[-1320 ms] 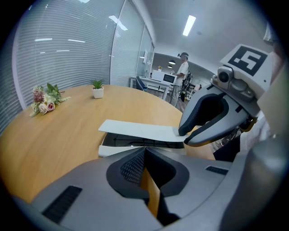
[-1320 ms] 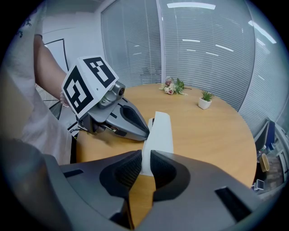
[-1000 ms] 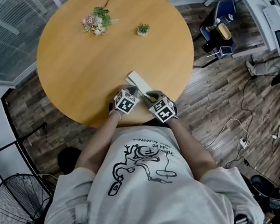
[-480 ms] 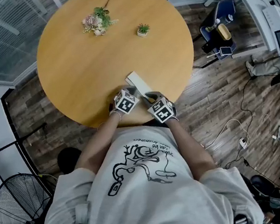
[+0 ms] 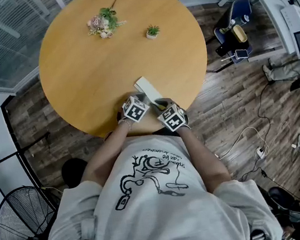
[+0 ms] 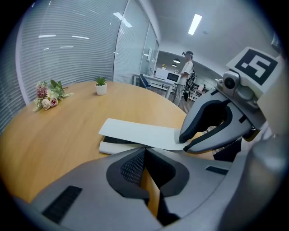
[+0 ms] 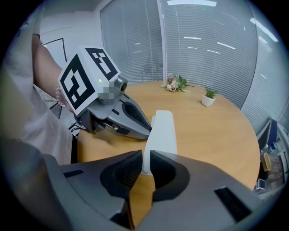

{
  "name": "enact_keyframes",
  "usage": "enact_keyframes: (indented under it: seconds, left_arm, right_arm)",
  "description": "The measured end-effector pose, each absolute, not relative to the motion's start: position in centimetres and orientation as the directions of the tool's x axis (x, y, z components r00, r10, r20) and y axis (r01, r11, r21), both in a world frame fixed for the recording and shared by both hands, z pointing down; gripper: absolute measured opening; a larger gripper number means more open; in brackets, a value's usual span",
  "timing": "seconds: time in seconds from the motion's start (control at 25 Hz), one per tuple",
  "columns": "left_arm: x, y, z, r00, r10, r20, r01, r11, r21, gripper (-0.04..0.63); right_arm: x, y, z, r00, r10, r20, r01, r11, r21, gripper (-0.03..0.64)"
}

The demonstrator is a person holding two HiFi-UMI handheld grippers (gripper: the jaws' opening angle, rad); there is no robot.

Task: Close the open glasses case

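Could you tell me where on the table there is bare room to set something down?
The table's wide middle, between the flowers, the plant and the case, is bare. The near edge is crowded: the left gripper and right gripper meet at the case there.

Glasses case sits on the table, lower right of the top, near the edge closest to you. Your right gripper is at the case's near end, with the lid edge between its jaws. Your left gripper is just left of it, tips beside the case, jaws together on nothing. Flower sprig lies at the table's upper centre, potted plant to its right, both well apart from the case. Fan stands on the floor, frame lower left; desk at upper right.
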State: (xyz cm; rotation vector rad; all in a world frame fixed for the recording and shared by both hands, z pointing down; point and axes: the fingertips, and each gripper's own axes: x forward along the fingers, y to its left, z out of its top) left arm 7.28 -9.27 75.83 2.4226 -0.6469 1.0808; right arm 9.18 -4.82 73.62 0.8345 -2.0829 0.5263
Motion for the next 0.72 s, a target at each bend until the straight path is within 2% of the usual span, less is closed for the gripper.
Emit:
enact_keyframes:
  seconds: [0.72]
  left_arm:
    - [6.80,-8.69,76.03,0.577,-0.237,0.782,-0.575,-0.798,0.182,0.020]
  right_arm:
    - [8.78,-4.42,74.18,-0.449,-0.339,0.826,-0.699,0.710,-0.089,0.058]
